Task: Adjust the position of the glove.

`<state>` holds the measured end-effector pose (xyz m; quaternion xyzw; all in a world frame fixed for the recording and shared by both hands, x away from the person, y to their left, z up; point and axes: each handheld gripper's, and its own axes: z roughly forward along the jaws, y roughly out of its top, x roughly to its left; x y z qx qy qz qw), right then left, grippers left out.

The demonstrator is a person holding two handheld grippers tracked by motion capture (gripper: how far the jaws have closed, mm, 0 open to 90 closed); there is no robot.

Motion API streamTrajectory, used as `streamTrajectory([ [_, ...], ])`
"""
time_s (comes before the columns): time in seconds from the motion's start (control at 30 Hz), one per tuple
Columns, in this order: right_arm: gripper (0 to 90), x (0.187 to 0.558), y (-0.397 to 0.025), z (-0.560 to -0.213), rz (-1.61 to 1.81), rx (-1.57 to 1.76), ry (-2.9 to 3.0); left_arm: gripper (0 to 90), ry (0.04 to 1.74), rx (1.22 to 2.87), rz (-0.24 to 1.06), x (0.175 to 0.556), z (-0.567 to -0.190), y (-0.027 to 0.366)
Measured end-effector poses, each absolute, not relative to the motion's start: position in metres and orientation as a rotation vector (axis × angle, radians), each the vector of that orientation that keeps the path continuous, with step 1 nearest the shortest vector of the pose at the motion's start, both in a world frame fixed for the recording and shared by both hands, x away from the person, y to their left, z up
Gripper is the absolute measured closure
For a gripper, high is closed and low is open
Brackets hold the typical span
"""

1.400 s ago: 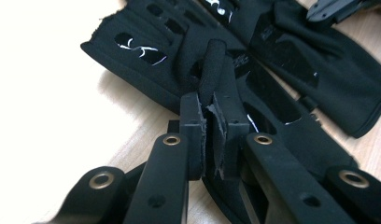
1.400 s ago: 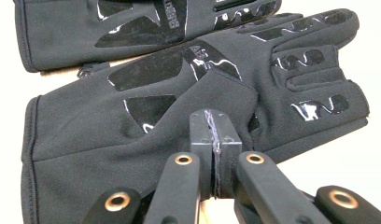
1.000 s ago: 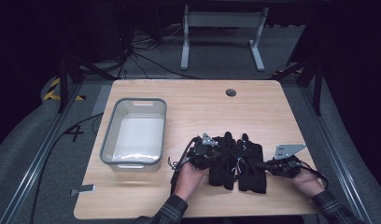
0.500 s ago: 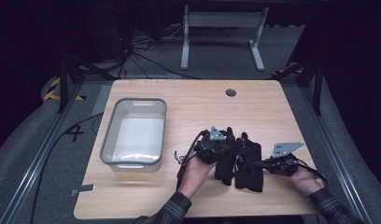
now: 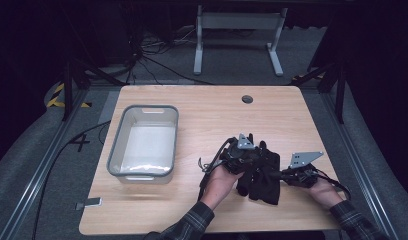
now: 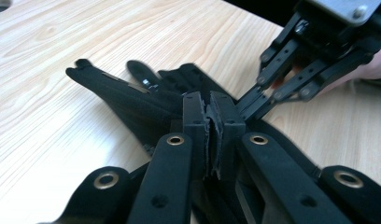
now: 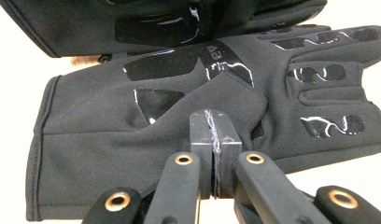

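Note:
Two black gloves with glossy grip patches lie overlapping on the wooden table, right of centre near the front. My left gripper is shut on the upper glove, whose fingers stretch away from the jaws over the wood. My right gripper is shut on the side edge of the lower glove, which lies flat with its palm up. The upper glove crosses the top of the right gripper view. The right gripper also shows in the left gripper view, pinching fabric just beyond my left gripper.
A grey-rimmed plastic bin with a pale bottom stands on the left half of the table. A round cable hole sits near the far edge. A small grey tag lies at the front left corner. Dark floor and a metal stand surround the table.
My left gripper has moved to the right and away from the person with its glove, closer to the right gripper. The right gripper has barely shifted.

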<state>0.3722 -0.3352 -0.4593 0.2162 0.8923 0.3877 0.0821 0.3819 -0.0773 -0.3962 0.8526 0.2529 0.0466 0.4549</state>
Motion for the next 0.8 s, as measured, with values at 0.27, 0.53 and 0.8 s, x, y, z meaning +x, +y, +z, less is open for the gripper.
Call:
streamTrajectory([
  [0.27,90.0,0.373,-0.334,-0.460,1.174,0.651,2.664,86.0,0.569,2.134,0.056,0.380,-0.406,-0.104],
  [0.53,90.0,0.368,-0.355,-0.449,1.155,0.680,2.622,86.0,0.547,2.154,0.048,0.377,-0.410,-0.114],
  [0.8,90.0,0.362,-0.368,-0.454,1.125,0.719,2.642,85.8,0.550,2.153,0.038,0.376,-0.412,-0.117],
])
